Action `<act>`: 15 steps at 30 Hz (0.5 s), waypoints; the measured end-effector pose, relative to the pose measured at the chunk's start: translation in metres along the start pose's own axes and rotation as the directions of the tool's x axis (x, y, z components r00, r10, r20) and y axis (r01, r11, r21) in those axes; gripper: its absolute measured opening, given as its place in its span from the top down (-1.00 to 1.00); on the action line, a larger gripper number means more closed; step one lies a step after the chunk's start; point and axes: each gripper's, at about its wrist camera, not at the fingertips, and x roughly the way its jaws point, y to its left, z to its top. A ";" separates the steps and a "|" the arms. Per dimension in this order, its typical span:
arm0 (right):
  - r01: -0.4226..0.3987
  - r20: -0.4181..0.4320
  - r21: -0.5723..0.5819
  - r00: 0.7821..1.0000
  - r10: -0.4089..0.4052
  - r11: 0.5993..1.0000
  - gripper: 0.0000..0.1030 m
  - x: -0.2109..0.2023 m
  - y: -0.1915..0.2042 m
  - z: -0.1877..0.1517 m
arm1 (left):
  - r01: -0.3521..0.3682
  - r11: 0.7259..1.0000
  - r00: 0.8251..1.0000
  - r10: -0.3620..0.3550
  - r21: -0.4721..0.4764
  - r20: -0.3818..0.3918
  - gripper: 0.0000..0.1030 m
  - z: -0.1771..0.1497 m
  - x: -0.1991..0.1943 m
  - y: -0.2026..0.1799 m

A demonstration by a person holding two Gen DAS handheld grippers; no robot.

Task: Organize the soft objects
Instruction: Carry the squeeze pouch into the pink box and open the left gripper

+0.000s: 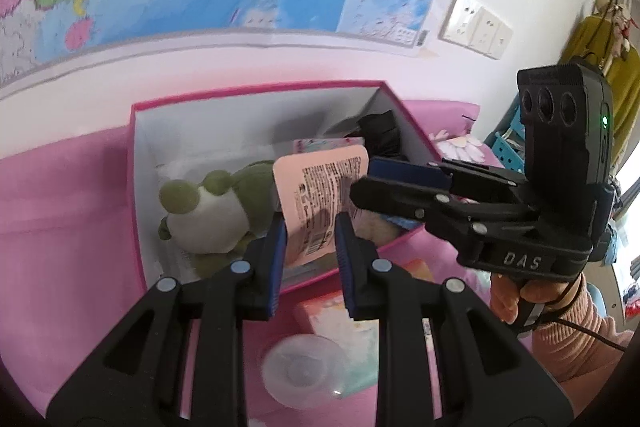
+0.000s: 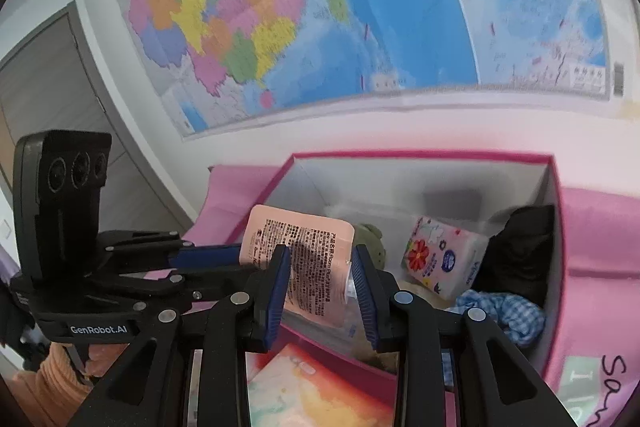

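Currently both the left gripper [image 1: 310,231] and right gripper [image 2: 320,269] clamp the pink wipes pack [image 1: 320,199] mid-frame over the pink-rimmed box [image 1: 256,91]; suggest lowering level, releasing together beside the frog plush [image 1: 208,211].

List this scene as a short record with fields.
Packet: pink packet, printed, over the box
Left gripper: fingers either side of the packet; grip unclear
Right gripper: same
Box: pink, open, on a pink surface
Inside: frog toy, tissue pack, black cloth, checked cloth
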 end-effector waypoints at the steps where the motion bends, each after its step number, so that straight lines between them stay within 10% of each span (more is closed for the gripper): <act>1: -0.006 -0.018 0.002 1.000 0.006 1.000 0.37 0.006 -0.001 0.000 | 0.001 1.000 1.000 -0.001 -0.008 -0.006 0.49 -0.001 0.002 0.003; 15: 0.047 -0.037 -0.048 0.998 -0.049 0.998 0.32 -0.014 0.009 -0.024 | -0.027 0.996 0.996 0.034 -0.089 0.086 0.49 -0.032 -0.040 0.024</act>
